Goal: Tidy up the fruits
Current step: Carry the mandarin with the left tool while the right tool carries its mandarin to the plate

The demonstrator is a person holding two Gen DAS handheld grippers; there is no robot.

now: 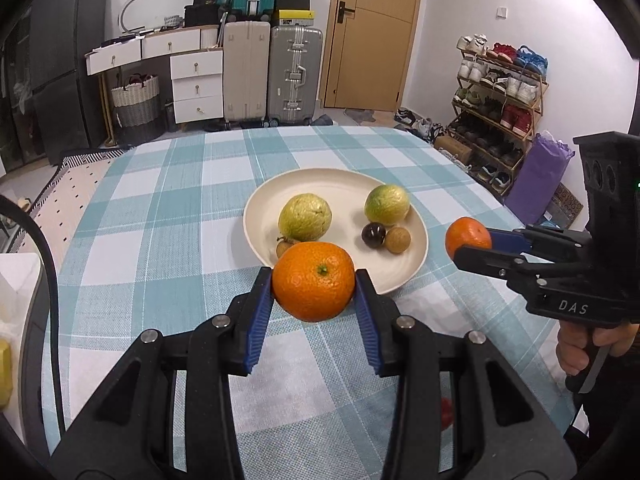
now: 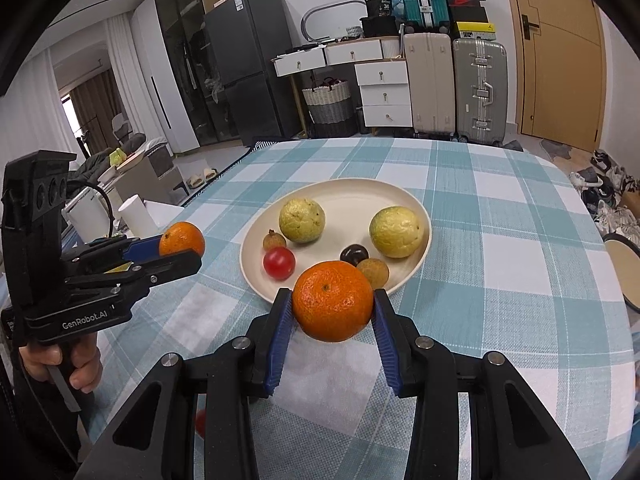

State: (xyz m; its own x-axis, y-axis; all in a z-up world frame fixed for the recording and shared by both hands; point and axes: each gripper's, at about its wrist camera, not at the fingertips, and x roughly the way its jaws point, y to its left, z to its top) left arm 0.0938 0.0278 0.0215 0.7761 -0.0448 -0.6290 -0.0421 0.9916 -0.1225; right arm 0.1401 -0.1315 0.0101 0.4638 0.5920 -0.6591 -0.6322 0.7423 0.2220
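Two tangerines are in our grip, one in each pair of tongs. Our left tongs (image 1: 314,286) are clamped on the left tangerine (image 1: 313,280), blue pads pressed to both its sides, stem end facing up, held clear above the checked worktop (image 1: 168,200) at the near rim of the cream plate (image 1: 320,184). Our right tongs (image 2: 333,307) are clamped the same way on the right tangerine (image 2: 333,300), also just above the plate's near edge.

Beyond the tongs, the plate carries two yellow-green guavas (image 2: 302,220), one far left and one far right. Nearer us lie a dark round fruit (image 2: 354,254) touching a brown longan (image 2: 374,272) on the right, and a second small brown fruit (image 2: 274,240) beside a red tomato-like fruit (image 2: 279,263) on the left.

Another red fruit (image 2: 201,422) lies on the worktop close to us, mostly hidden behind the tongs' frame. A hand (image 2: 76,364) grips the handle of each tool.
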